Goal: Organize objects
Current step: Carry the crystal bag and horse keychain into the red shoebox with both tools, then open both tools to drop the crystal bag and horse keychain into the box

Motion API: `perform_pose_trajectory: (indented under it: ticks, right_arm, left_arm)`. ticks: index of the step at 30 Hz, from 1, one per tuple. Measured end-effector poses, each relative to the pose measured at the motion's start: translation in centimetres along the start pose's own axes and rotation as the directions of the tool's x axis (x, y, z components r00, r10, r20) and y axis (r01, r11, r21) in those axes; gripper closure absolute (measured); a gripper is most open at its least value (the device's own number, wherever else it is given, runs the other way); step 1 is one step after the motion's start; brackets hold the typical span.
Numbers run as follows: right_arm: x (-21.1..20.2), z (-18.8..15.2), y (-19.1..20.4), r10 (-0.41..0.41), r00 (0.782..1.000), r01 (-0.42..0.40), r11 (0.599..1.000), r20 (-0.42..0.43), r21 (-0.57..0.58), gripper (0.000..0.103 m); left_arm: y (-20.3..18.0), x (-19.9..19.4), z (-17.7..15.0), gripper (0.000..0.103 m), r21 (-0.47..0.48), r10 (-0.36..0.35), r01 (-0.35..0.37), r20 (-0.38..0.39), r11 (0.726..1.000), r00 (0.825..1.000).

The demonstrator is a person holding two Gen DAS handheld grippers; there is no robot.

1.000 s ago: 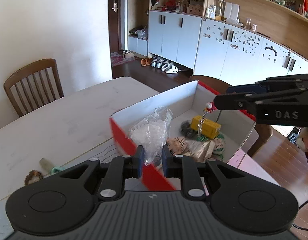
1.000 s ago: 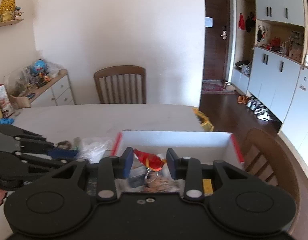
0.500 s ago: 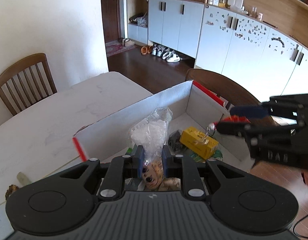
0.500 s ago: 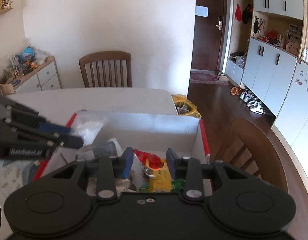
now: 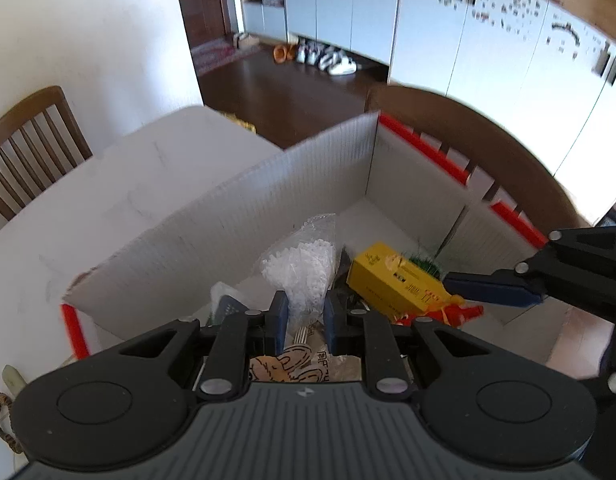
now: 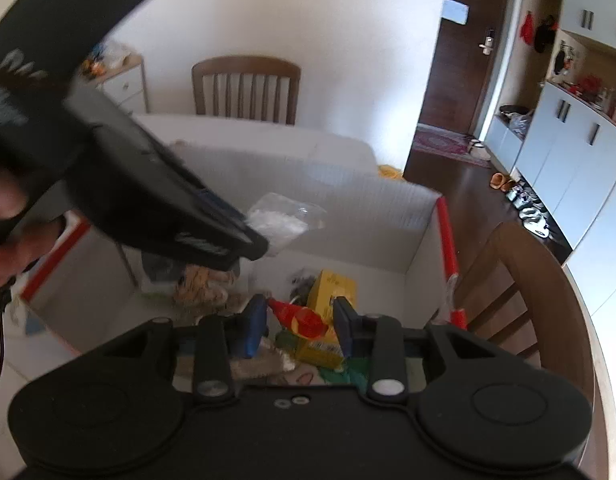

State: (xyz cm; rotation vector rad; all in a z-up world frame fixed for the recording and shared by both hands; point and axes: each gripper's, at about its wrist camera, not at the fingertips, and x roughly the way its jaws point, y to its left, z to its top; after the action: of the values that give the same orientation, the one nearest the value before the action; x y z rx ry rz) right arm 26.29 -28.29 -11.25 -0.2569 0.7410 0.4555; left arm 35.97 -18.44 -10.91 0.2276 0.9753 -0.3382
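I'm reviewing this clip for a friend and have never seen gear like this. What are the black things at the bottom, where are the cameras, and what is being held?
No robot here: a person holds a two-finger claw in each hand, and each claw carries a wide-angle camera looking out along its fingers. The black shapes at the bottom are the claws themselves.

In the left view, the left claw pinches a clear plastic bag of white bits above a white cardboard box with red edges, which sits on a pale table.

In the right view, the right claw has a small red toy between its fingers; whether they grip it is unclear.

Already in the box: a yellow carton and other items too jumbled to name.
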Motion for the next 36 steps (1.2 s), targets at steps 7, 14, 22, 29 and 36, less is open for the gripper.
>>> perform_pose_trajectory:
  ticks: [7, 14, 22, 29, 36]
  right_arm:
    - [0.2, -0.2, 0.2, 0.013, 1.000, -0.013, 1.000, -0.004, -0.015, 0.067]
    - [0.2, -0.1, -0.7, 0.019, 1.000, -0.019, 1.000, -0.010, 0.007, 0.066]
    - [0.1, 0.0, -1.1, 0.011, 1.000, -0.011, 0.999, -0.011, 0.032, 0.057]
    - [-0.6, 0.1, -2.1, 0.008, 1.000, -0.008, 0.997, 0.005, 0.081, 0.052]
    - [-1.6, 0.3, -2.8, 0.010, 1.000, -0.011, 0.991, 0.013, 0.132, 0.048]
  left_arm:
    - [0.0, 2.4, 0.2, 0.085, 0.008, 0.010, -0.009, -0.092, 1.000, 0.996]
    - [0.6, 3.6, -0.5, 0.084, -0.026, -0.002, -0.002, -0.154, 1.000, 0.988]
    - [1.0, 3.1, -1.3, 0.079, -0.047, -0.007, -0.001, -0.156, 0.999, 0.988]
    - [1.6, 1.6, -2.0, 0.064, -0.071, -0.006, -0.003, -0.125, 0.997, 0.992]
    - [2.1, -0.7, -1.6, 0.044, -0.090, 0.002, -0.008, -0.061, 0.996, 0.998]
